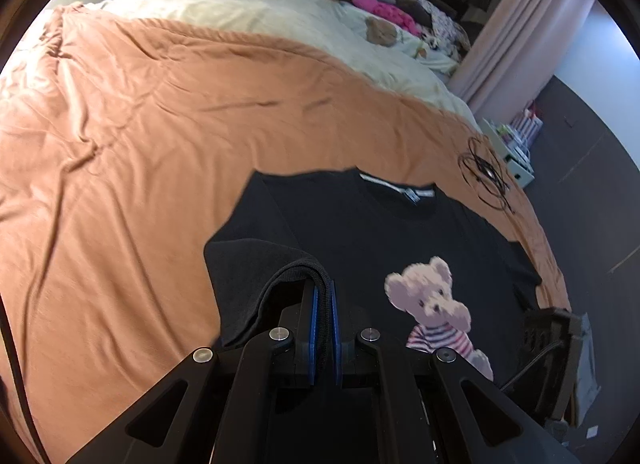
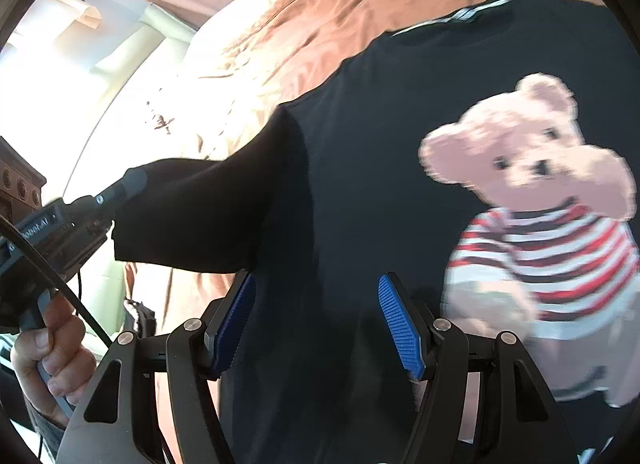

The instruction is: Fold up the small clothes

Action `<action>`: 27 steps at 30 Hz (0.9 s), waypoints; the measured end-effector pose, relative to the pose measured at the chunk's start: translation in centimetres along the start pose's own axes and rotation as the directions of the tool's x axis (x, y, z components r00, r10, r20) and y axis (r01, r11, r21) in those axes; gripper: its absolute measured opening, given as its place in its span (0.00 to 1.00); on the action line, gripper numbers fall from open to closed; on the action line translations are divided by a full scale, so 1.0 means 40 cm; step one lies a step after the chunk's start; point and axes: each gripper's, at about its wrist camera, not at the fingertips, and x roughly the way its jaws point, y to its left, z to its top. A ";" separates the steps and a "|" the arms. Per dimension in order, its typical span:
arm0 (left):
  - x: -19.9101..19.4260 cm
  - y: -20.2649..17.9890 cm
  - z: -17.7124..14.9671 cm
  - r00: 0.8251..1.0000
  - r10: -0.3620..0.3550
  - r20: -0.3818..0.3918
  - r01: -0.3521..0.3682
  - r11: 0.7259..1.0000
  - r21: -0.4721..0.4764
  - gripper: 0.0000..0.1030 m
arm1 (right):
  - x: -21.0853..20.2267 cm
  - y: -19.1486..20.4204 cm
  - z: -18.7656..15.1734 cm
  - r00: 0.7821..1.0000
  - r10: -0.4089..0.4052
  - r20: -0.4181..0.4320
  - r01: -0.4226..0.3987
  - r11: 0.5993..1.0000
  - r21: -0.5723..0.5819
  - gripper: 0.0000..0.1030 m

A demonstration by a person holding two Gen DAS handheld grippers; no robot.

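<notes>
A black T-shirt [image 1: 360, 232] with a pink teddy bear print [image 1: 432, 304] lies face up on an orange bedspread [image 1: 160, 124]. My left gripper [image 1: 324, 288] is shut on the shirt's left sleeve [image 1: 256, 268], lifted off the bed. In the right wrist view the left gripper [image 2: 132, 184] holds that sleeve [image 2: 208, 208] out to the side. My right gripper [image 2: 316, 304] is open, its blue pads [image 2: 400, 324] spread just above the shirt body [image 2: 360, 144], left of the bear print [image 2: 532, 204].
A coil of black cable [image 1: 484, 176] lies on the bedspread beyond the collar. Cream bedding [image 1: 280, 24], stuffed toys and pink cushions [image 1: 384, 12] sit at the far end. Dark floor [image 1: 580, 144] lies to the right of the bed. A hand [image 2: 52, 352] grips the left gripper's handle.
</notes>
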 end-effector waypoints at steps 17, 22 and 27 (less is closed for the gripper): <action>-0.054 0.083 -0.058 0.997 0.075 -0.033 -0.077 0.996 -0.052 0.36 | -0.117 0.147 -0.035 0.988 -0.150 0.034 0.154 0.972 -0.177 0.63; -0.048 0.154 -0.086 0.992 0.115 -0.057 -0.119 0.989 -0.083 0.36 | -0.053 0.227 -0.031 0.987 -0.160 0.016 0.158 0.944 -0.291 0.63; -0.043 0.226 -0.116 0.989 0.129 -0.078 -0.138 0.983 -0.123 0.36 | 0.036 0.282 -0.027 0.987 -0.158 -0.004 0.146 0.921 -0.362 0.60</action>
